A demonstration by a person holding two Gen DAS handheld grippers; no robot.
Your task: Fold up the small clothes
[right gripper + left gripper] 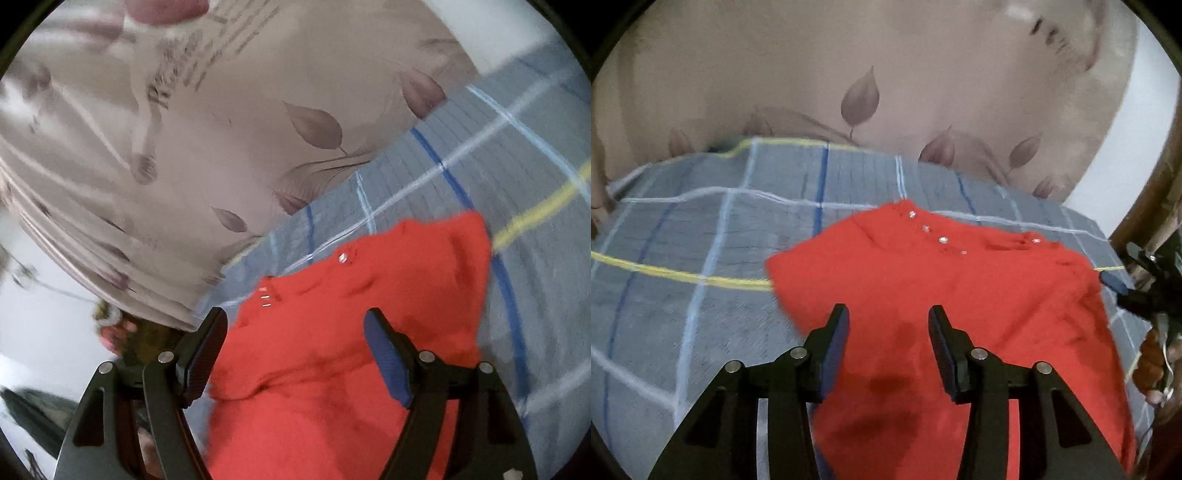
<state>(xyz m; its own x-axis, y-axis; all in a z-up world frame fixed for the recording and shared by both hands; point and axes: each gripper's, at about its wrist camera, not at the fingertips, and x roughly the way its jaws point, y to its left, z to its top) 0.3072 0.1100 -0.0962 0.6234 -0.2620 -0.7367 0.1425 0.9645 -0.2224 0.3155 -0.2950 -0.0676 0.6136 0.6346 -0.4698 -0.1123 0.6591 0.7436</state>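
A small red garment (979, 295) with a row of shiny studs (942, 240) near its neckline lies rumpled on a grey-blue checked blanket (701, 229). My left gripper (888, 308) hovers over the garment's near-left part, jaws apart, with no cloth pinched between the blue pads. In the right wrist view the same garment (332, 332) fills the lower middle. My right gripper (295, 312) stands open wide above it, its pads clear of the fabric. At the right edge of the left wrist view, the right gripper's blue-padded finger (1112, 281) shows beside the garment's far side.
A beige sheet with a leaf print (860, 99) covers the bed beyond the blanket. A wooden bed frame (1145, 206) and a person's hand (1156, 354) are at the right. Past the blanket's edge, pale floor (44, 332) with blurred objects shows lower left.
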